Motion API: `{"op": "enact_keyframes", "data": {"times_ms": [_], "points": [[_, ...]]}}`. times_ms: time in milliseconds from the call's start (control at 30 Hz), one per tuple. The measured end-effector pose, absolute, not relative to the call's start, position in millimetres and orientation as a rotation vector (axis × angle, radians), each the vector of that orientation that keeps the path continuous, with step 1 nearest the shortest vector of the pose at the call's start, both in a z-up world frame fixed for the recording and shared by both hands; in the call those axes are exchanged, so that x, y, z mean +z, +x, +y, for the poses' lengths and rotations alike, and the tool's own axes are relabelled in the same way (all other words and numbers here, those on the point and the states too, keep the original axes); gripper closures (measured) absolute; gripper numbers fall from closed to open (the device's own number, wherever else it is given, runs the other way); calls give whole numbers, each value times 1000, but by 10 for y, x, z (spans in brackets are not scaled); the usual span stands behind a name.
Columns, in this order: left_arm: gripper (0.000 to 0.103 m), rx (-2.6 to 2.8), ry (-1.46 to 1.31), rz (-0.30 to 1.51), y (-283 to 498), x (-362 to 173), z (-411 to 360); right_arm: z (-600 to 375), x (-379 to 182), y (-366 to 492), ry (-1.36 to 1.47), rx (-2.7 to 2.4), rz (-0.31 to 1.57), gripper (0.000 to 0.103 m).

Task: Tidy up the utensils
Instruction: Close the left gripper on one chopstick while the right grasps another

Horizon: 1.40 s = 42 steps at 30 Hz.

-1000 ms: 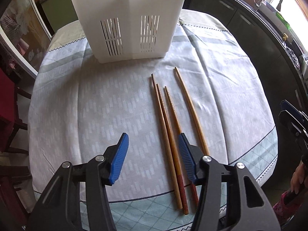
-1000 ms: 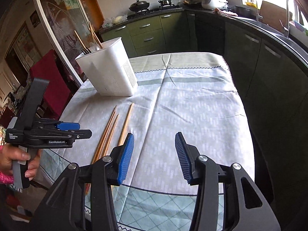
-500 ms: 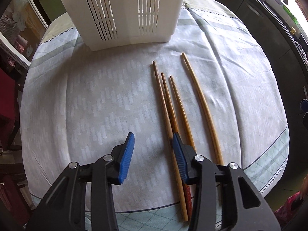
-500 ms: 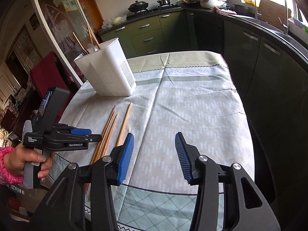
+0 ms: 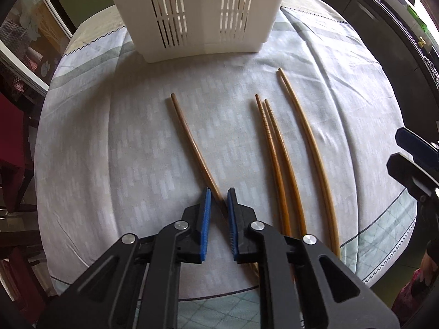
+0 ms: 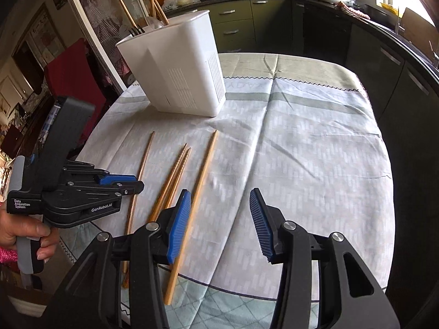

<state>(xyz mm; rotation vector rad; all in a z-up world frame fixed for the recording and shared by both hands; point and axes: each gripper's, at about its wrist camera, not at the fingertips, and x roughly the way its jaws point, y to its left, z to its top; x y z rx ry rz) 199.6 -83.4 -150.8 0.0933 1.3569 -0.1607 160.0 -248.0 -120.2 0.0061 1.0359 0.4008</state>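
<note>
Several wooden chopsticks lie on the tablecloth. My left gripper (image 5: 218,195) is shut on one brown chopstick (image 5: 189,134), which angles off to the left of the others; it also shows in the right wrist view (image 6: 141,168). Two ridged chopsticks (image 5: 274,142) and a long pale chopstick (image 5: 310,142) lie to its right. The white slotted utensil holder (image 5: 192,8) stands at the far side, with chopsticks upright in it (image 6: 157,5). My right gripper (image 6: 219,211) is open and empty above the near edge, next to the pale chopstick (image 6: 203,175). The left gripper (image 6: 129,185) shows at its left.
The round table carries a pale patterned cloth (image 6: 301,148). A red chair (image 6: 74,74) stands at the left. Dark green kitchen cabinets (image 6: 384,63) run along the right and back.
My left gripper closed on the leftmost chopstick and swung it left, away from the other chopsticks. Both grippers moved forward toward the holder.
</note>
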Motion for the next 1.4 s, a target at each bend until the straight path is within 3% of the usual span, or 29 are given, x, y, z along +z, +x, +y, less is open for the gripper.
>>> {"op": "enact_keyframes", "data": {"times_ms": [400, 567, 833, 967, 1167, 1400], "points": [[92, -139, 81, 1365, 2016, -1525, -420, -1958, -1641, 2007, -89, 385, 1196, 66], [92, -148, 87, 1365, 1995, -1513, -321, -1799, -1763, 2069, -141, 350, 1230, 78], [92, -144, 67, 1370, 2015, -1499, -250, -1592, -1804, 2162, -195, 312, 1219, 82], [92, -132, 58, 1369, 2056, -1498, -200, -1528, -1807, 2179, -194, 313, 1217, 93], [80, -113, 46, 1376, 2114, -1484, -230, -1516, -1801, 2173, -181, 319, 1217, 94], [80, -71, 50, 1365, 2265, -1479, -261, -1612, -1777, 2164, -173, 332, 1218, 94]]}}
